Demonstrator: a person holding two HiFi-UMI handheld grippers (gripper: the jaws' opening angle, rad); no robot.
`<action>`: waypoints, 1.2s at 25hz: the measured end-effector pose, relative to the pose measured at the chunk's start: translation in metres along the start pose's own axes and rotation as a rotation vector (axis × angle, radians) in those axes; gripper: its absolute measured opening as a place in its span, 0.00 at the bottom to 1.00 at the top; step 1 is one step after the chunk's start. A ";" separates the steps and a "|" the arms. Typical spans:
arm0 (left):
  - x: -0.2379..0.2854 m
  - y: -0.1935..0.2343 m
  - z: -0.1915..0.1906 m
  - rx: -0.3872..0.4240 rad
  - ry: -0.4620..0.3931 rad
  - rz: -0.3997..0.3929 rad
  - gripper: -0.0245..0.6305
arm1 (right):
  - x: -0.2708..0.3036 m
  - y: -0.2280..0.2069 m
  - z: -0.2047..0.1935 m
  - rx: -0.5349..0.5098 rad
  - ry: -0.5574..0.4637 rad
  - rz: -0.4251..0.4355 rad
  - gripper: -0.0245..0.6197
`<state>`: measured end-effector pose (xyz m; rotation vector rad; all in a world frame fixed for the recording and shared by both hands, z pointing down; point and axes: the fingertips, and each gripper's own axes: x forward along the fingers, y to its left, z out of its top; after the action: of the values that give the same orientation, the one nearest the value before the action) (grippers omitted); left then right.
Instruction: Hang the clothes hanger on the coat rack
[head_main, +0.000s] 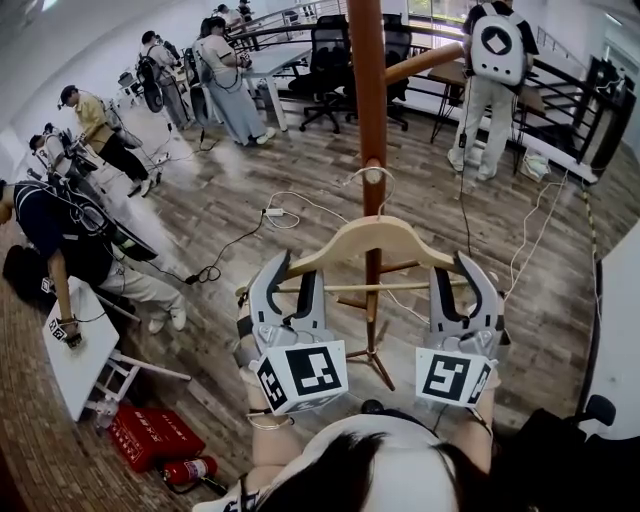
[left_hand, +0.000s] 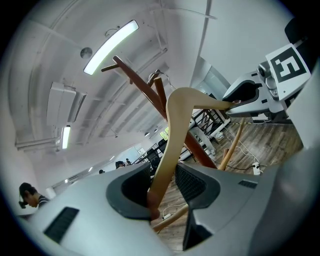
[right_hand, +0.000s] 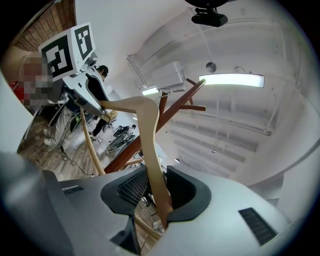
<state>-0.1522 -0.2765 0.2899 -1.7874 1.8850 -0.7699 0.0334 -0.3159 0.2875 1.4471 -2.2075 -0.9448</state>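
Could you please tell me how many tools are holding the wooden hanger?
2. The left tool grips the hanger at its left end, the right tool at its right end; none seems hidden.

Head view steeply down, coat rack (head_main: 368, 100) at 12 o'clock, gripper views close behind own jaws, angled up at ceiling (right_hand: 240, 125), all share the hanger (head_main: 340, 245)

Smooth pale wooden clothes hanger (head_main: 410, 240)
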 end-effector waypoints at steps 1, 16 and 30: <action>0.003 0.000 0.000 -0.001 0.001 -0.002 0.27 | 0.003 0.000 -0.002 0.001 0.002 0.005 0.25; 0.024 -0.004 -0.017 -0.014 0.041 -0.030 0.27 | 0.024 0.011 -0.013 0.000 0.029 0.028 0.25; 0.044 -0.016 -0.028 -0.010 0.074 -0.060 0.27 | 0.039 0.018 -0.031 0.005 0.066 0.052 0.25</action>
<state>-0.1617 -0.3174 0.3241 -1.8526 1.8930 -0.8604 0.0234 -0.3574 0.3190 1.3951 -2.1900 -0.8627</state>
